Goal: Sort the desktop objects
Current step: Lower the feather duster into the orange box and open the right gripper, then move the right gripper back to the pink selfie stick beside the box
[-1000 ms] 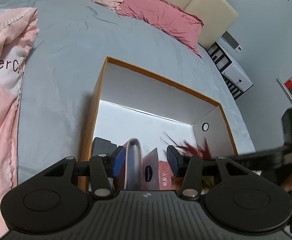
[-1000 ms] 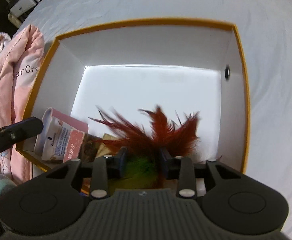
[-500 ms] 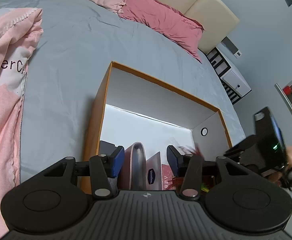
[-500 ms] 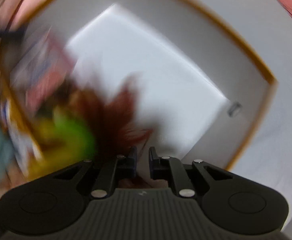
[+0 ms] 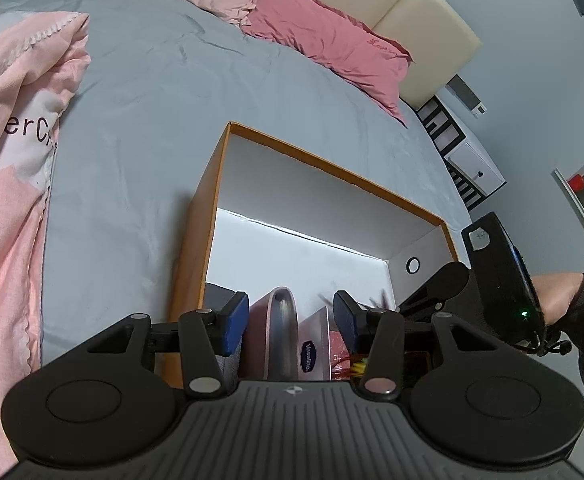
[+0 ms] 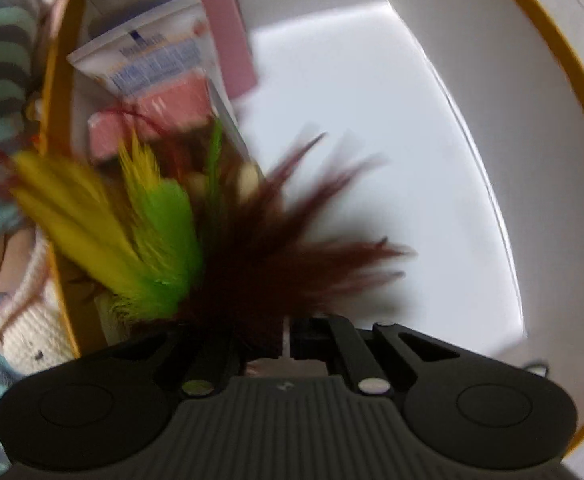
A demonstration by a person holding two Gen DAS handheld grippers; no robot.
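Note:
An orange box with white walls lies on the bed. My left gripper hangs open over its near end. Beyond its blue pads, a pink case and a Vaseline box lean inside the box, untouched. My right gripper points down into the box, its jaws together on the base of a feather toy. Dark red, green and yellow feathers fan up and left, and the grip point is hidden. The Vaseline box and pink case lie beyond the feathers.
The grey bedsheet surrounds the box, with a pink quilt at left and a pink pillow by the headboard. A hand carries the right gripper's body. A cream knitted toy lies outside the box's left wall.
The right gripper has rolled and sunk into the box with the feather toy, and its jaws have drawn together. The left gripper has kept still and open.

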